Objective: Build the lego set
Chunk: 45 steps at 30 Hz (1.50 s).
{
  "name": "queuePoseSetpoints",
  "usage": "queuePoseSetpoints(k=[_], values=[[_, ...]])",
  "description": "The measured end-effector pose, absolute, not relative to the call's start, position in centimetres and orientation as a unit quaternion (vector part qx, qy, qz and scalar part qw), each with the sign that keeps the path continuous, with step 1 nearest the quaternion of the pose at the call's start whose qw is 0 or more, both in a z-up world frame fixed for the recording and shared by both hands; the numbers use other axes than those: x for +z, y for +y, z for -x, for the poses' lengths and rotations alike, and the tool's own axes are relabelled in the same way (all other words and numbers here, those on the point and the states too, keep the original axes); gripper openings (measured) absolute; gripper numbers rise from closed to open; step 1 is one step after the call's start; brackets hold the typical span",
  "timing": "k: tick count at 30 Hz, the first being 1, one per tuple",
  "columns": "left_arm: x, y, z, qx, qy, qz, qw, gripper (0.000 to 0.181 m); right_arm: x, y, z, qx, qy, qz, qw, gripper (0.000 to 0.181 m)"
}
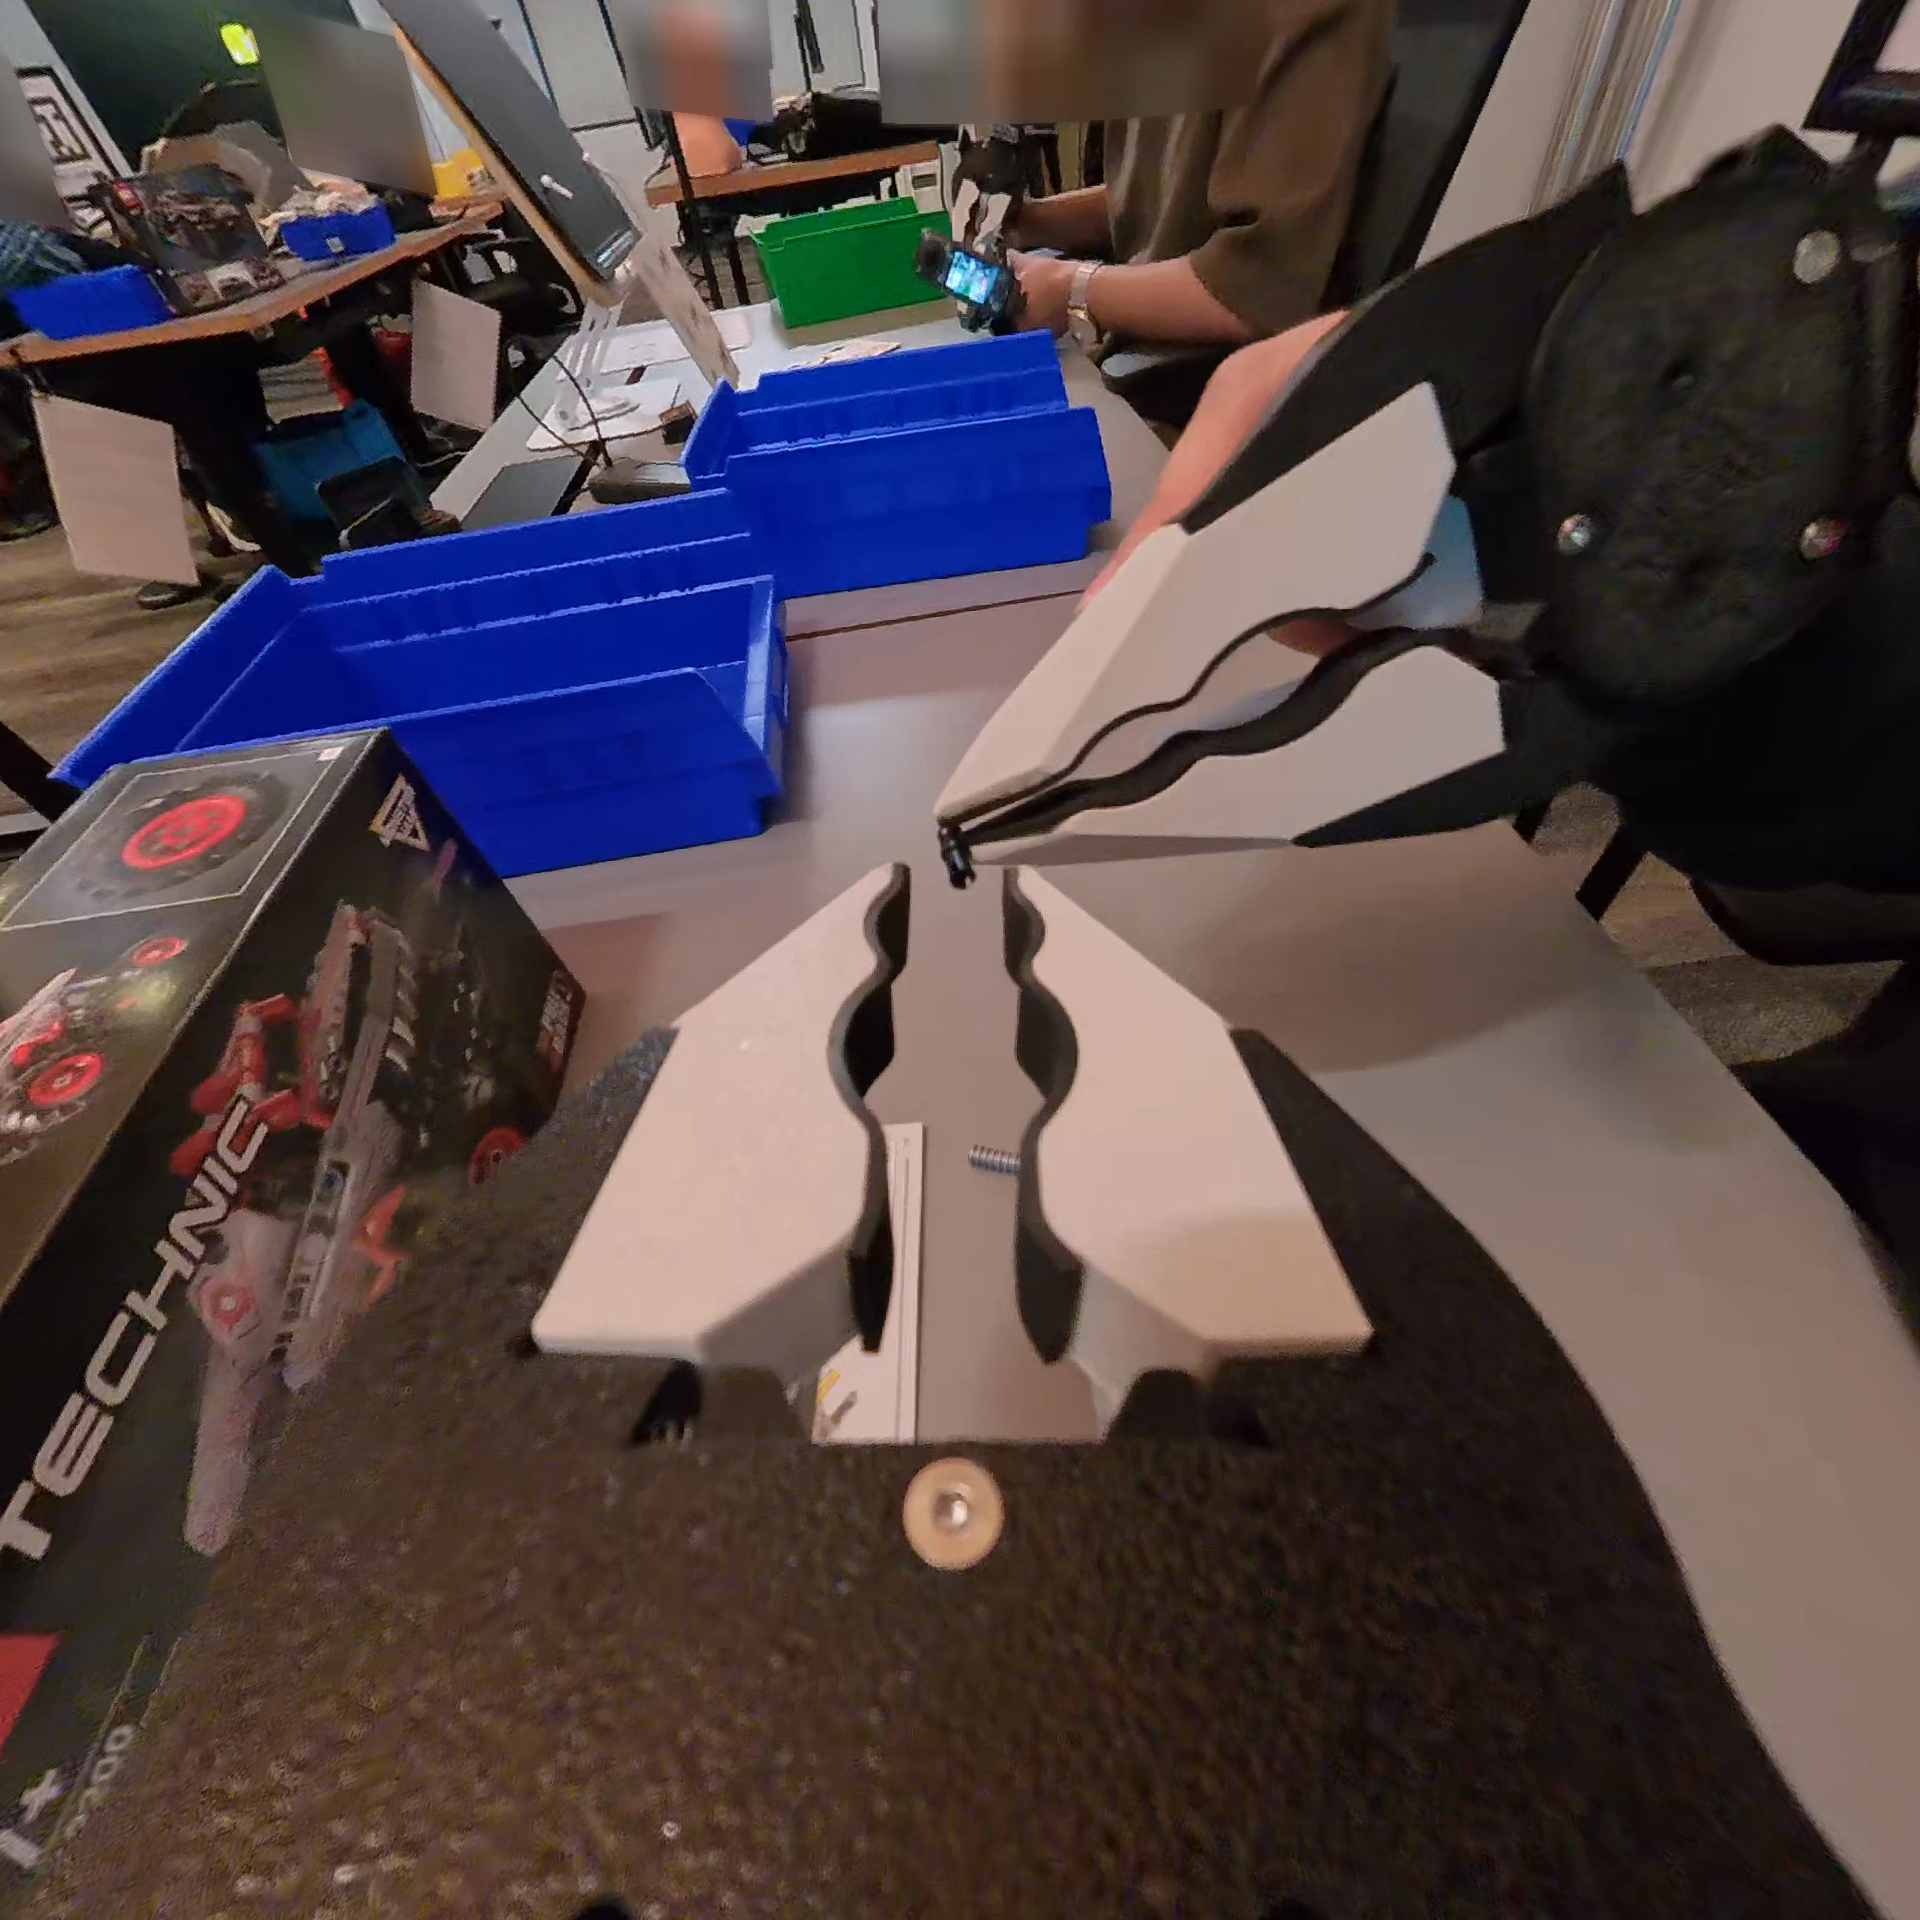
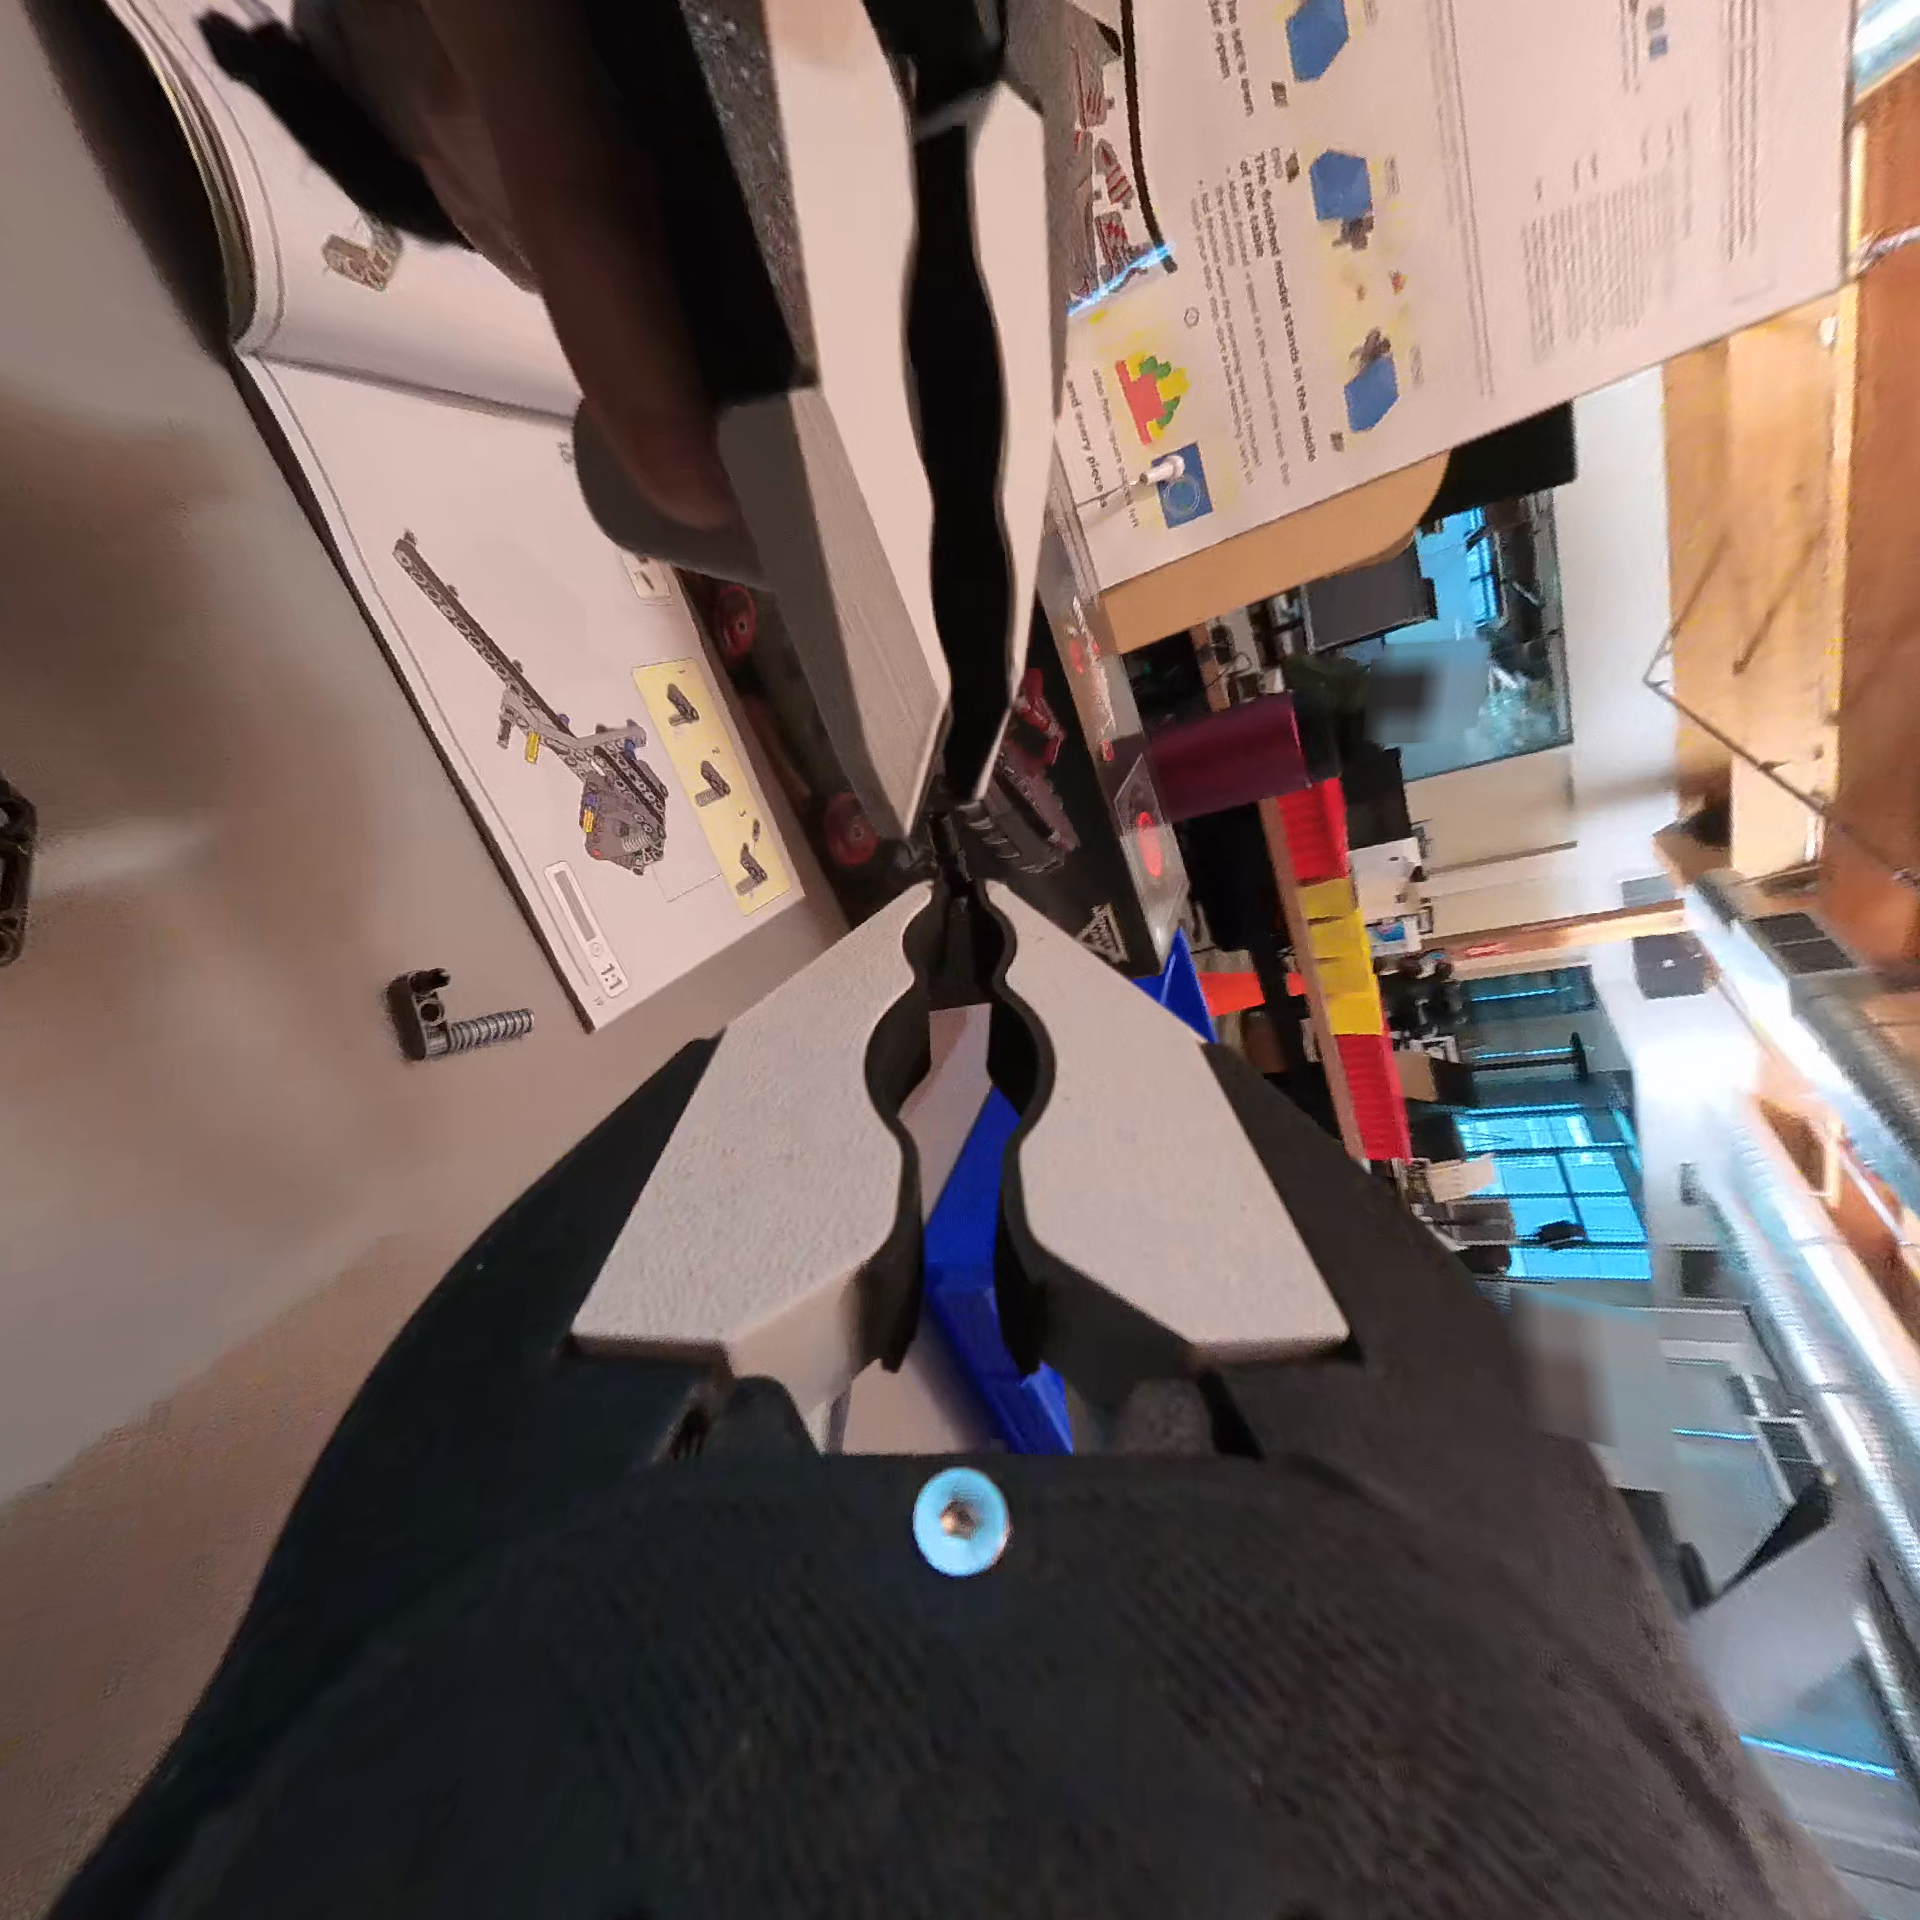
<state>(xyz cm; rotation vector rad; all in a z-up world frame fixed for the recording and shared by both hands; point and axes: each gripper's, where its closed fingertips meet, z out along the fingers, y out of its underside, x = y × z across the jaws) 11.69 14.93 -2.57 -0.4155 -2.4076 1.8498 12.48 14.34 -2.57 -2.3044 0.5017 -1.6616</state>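
A tiny black lego pin [image 1: 954, 854] sits pinched at the tip of the right claw [image 1: 961, 831], in the air above the grey worktop [image 1: 1403, 977]. The left claw [image 1: 951, 883] stands narrowly parted just beneath it, empty. The pin is held by very little, so a clumsy handover could drop it. The set's box [image 1: 239, 1039] lies left, blue bins [image 1: 582, 665] beyond.

Right gripper [image 2: 954, 902]: tips closed on small black pin [image 2: 952, 844]. Left gripper [image 2: 961, 805]: enters from above, tips meeting the same pin. Manual [image 2: 540, 665]: open on table [image 2: 208, 1143], page shows grey assembly. Loose grey piece [image 2: 421, 1013] with spring [image 2: 488, 1029] (near manual's corner). Blue bin [image 2: 977, 1299]: visible between fingers. Black box [image 2: 1101, 790]: behind tips.
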Motion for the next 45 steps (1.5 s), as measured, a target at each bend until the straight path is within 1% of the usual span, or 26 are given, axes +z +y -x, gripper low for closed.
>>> queuePoseSetpoints(k=[1,4,9,12,16,18,19,23,25,27,29,33,40,45], values=[[-2.5,14.9,-11.7,0.604,-0.785,0.132,0.043,0.014,-2.4,14.5,-12.5,-0.575,0.167,0.791,0.122,0.002],[-2.5,15.0,-11.5,0.604,-0.784,0.131,0.052,0.003,-2.1,14.9,-12.4,-0.584,0.151,0.791,0.106,0.002],[-2.5,15.1,-11.4,0.605,-0.782,0.140,0.054,0.002,-1.8,15.1,-12.4,-0.596,0.124,0.790,0.073,0.002],[-2.1,15.4,-11.1,0.613,-0.772,0.145,0.082,0.001,-1.9,15.4,-12.1,-0.576,0.133,0.800,0.102,0.002],[-0.5,15.9,-10.5,0.648,-0.734,0.147,0.138,0.001,-0.6,16.0,-11.6,-0.546,0.162,0.790,0.227,0.002],[0.5,16.3,-10.2,0.669,-0.708,0.154,0.165,0.001,0.5,16.7,-11.0,-0.519,0.174,0.774,0.316,0.014],[0.9,16.6,-9.9,0.676,-0.697,0.162,0.176,0.001,1.2,16.8,-10.7,-0.506,0.186,0.761,0.362,0.015],[2.3,17.6,-8.9,0.705,-0.649,0.193,0.211,0.001,3.7,17.5,-9.1,-0.397,0.218,0.707,0.543,0.016],[2.3,17.8,-8.4,0.705,-0.644,0.208,0.213,0.002,3.9,18.3,-8.3,-0.339,0.215,0.703,0.587,0.018],[2.3,17.9,-7.8,0.705,-0.638,0.225,0.213,0.002,3.7,18.6,-8.2,-0.316,0.218,0.707,0.594,0.015],[2.4,18.0,-7.5,0.707,-0.635,0.230,0.210,0.002,3.5,18.8,-8.2,-0.295,0.222,0.712,0.597,0.008],[2.4,18.0,-7.2,0.707,-0.633,0.238,0.207,0.002,3.1,19.1,-8.2,-0.279,0.218,0.726,0.589,0.005],[1.8,17.6,-7.7,0.699,-0.650,0.229,0.192,0.002,2.7,18.8,-8.4,-0.298,0.207,0.748,0.556,0.004],[1.1,17.1,-8.1,0.691,-0.667,0.230,0.156,0.002,2.1,18.4,-8.9,-0.298,0.217,0.756,0.540,0.004]])
